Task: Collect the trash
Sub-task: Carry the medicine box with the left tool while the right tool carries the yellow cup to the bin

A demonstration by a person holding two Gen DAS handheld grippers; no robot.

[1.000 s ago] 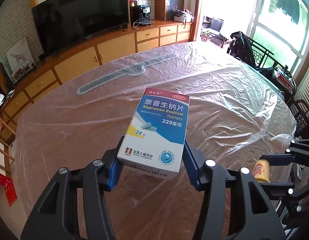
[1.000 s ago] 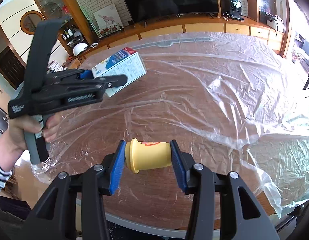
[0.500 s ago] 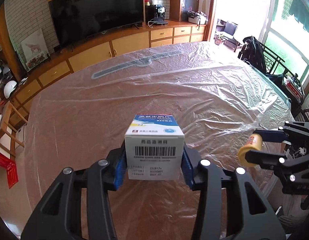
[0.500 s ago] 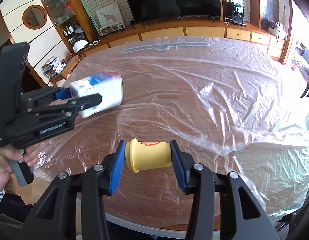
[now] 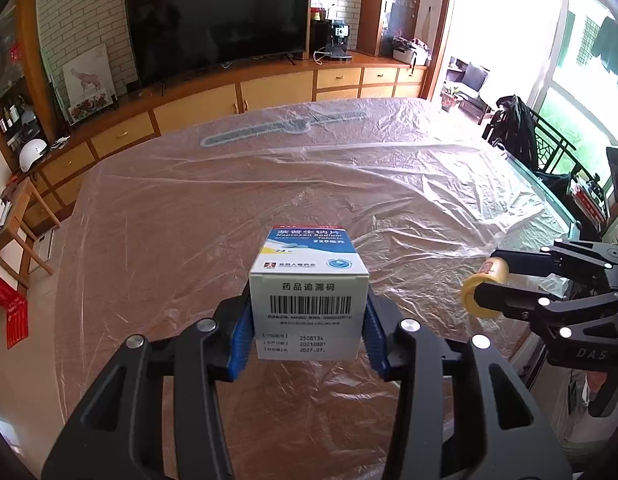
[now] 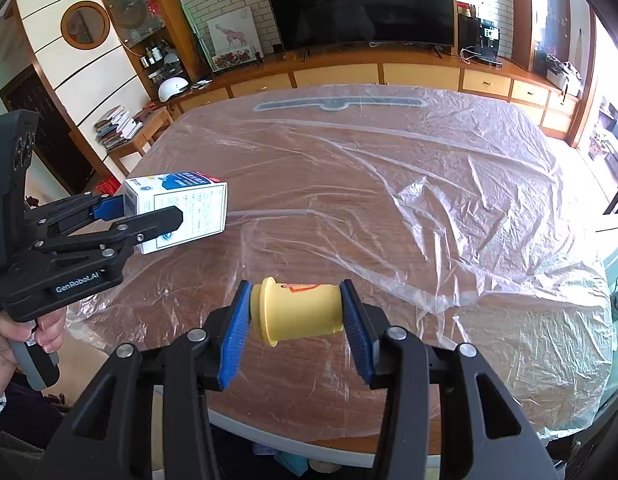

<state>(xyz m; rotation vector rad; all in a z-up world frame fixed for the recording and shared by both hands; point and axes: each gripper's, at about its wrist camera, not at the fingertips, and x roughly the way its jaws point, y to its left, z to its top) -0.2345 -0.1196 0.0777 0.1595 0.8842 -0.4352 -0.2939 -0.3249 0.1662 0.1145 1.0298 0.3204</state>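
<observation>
Left wrist view: left gripper [image 5: 307, 320] is clamped on the medicine box [image 5: 309, 300], blue pads [image 5: 240, 334] pressing its two side faces, barcode end toward the camera. Box is held level and clear of the table [image 5: 189, 220], over the near edge, so it looks carried rather than being set down. At 3 o'clock the right gripper [image 5: 485, 285] comes in from the frame edge, its jaws shut on the yellow cup [image 5: 483, 290]. Both pieces of trash are off the table at once, which suggests one carry to a bin; no bin shows in this view. Plastic sheet [image 5: 389, 184] covers the whole tabletop, wrinkled, nothing else on it

Right wrist view: right gripper [image 6: 296, 320] grips the yellow cup [image 6: 299, 312] sideways, flanged rim toward 9 o'clock, pads on the rim end and the base end. An end-to-end grip probably avoids crushing the wall. Cup hangs above the near table edge [image 6: 309, 432]. At 9 o'clock the left gripper [image 6: 149, 216] holds the medicine box [image 6: 181, 208] roughly horizontal, printed side panel facing the camera. The person's left hand [image 6: 13, 340] wraps the handle low at 8 o'clock, fingers on the trigger, wrist about level. The two tools sit near each other, not touching, both pointing across the table toward the TV [image 6: 357, 0] at 12 o'clock
</observation>
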